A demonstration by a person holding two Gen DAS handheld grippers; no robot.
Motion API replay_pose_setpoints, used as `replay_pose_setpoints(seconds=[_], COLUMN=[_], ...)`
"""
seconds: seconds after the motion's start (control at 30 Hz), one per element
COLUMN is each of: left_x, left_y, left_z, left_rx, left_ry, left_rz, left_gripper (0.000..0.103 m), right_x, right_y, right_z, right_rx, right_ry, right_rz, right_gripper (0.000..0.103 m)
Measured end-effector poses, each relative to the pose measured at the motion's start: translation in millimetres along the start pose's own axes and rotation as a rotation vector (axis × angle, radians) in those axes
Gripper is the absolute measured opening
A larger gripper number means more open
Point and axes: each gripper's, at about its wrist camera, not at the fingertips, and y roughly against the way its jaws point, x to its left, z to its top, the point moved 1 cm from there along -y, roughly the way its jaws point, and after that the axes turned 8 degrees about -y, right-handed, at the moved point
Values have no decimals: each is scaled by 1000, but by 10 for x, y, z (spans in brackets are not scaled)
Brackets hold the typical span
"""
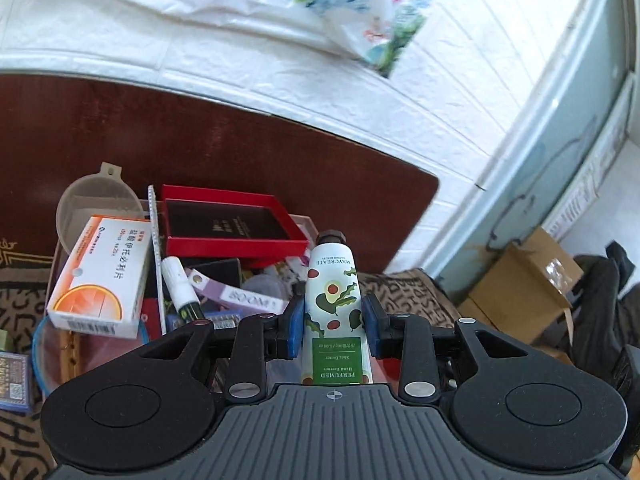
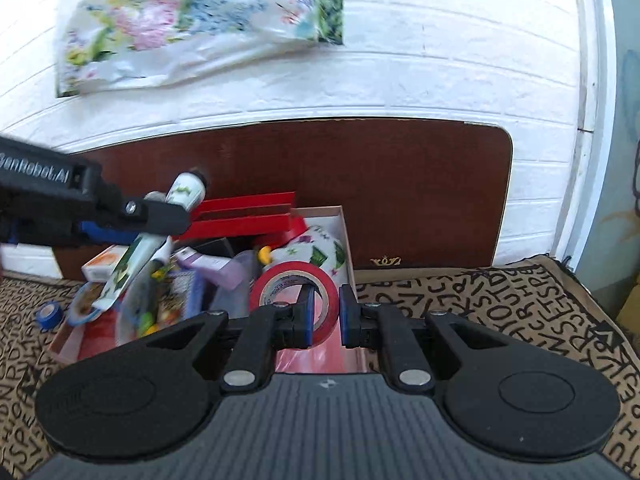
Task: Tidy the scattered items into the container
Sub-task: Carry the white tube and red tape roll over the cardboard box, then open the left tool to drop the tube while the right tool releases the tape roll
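My left gripper (image 1: 333, 322) is shut on a white hand cream tube (image 1: 331, 300) with avocado print, held above the full cardboard box (image 1: 310, 222). The right wrist view shows that gripper (image 2: 160, 216) and the tube (image 2: 140, 256) tilted over the box's left side. My right gripper (image 2: 325, 312) is shut on the rim of a red tape roll (image 2: 294, 286), one finger inside the ring, over the box (image 2: 347, 248). The box holds an orange medicine carton (image 1: 102, 276), a red tray (image 1: 232, 222) and several other items.
A blue tape roll (image 2: 48, 314) lies on the letter-patterned cloth (image 2: 500, 304) left of the box. A dark wooden headboard (image 2: 400, 188) and white brick wall stand behind. A small blue booklet (image 1: 14, 380) lies at the left. A cardboard carton (image 1: 524, 284) sits on the floor at the right.
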Motion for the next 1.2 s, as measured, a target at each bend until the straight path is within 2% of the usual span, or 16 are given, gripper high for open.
replay_pose_setpoints(seconds=[0.27, 0.47, 0.53, 0.57, 0.6, 0.63, 0.67, 0.73, 0.9, 1.0, 1.07, 1.1, 1.13, 1.2], left_x=[168, 263, 273, 265, 248, 229, 215, 205, 267, 269, 250, 241, 235, 219], left_y=[-278, -380, -386, -386, -379, -361, -334, -285, -224, -218, -214, -202, -189, -159], left_z=[25, 9, -3, -8, -10, -11, -10, 9, 6, -23, -48, -62, -74, -98], left_rx=[13, 19, 21, 17, 11, -2, -24, -54, -55, -48, -42, -41, -39, -29], left_ry=[33, 41, 29, 14, -3, -14, -25, -38, -24, -30, -35, -35, -32, -26], left_rz=[10, 21, 28, 31, 28, 38, 56, 80, 73, 83, 85, 78, 65, 39], left_gripper=[30, 30, 31, 36, 47, 50, 58, 67, 70, 82, 94, 97, 101, 102], right_x=[44, 73, 115, 128, 128, 115, 95, 55, 11, 1, 28, 50, 75, 133], right_y=[-456, -657, -690, -710, -728, -731, -719, -683, -617, -598, -578, -556, -529, -458], right_z=[184, 167, 154, 149, 145, 141, 142, 152, 147, 126, 102, 89, 80, 58], right_rx=[-28, -2, 6, 17, 30, 31, 23, 5, -4, 5, 13, 13, 8, -15], right_ry=[-35, -55, -23, -6, -1, -10, -24, -44, -44, -55, -56, -52, -46, -27], right_rz=[-8, 18, -9, -17, -12, -7, -7, -18, -29, -19, 0, 17, 33, 53], right_gripper=[14, 14, 17, 18, 19, 22, 25, 50, 50, 50, 57, 70, 88, 102])
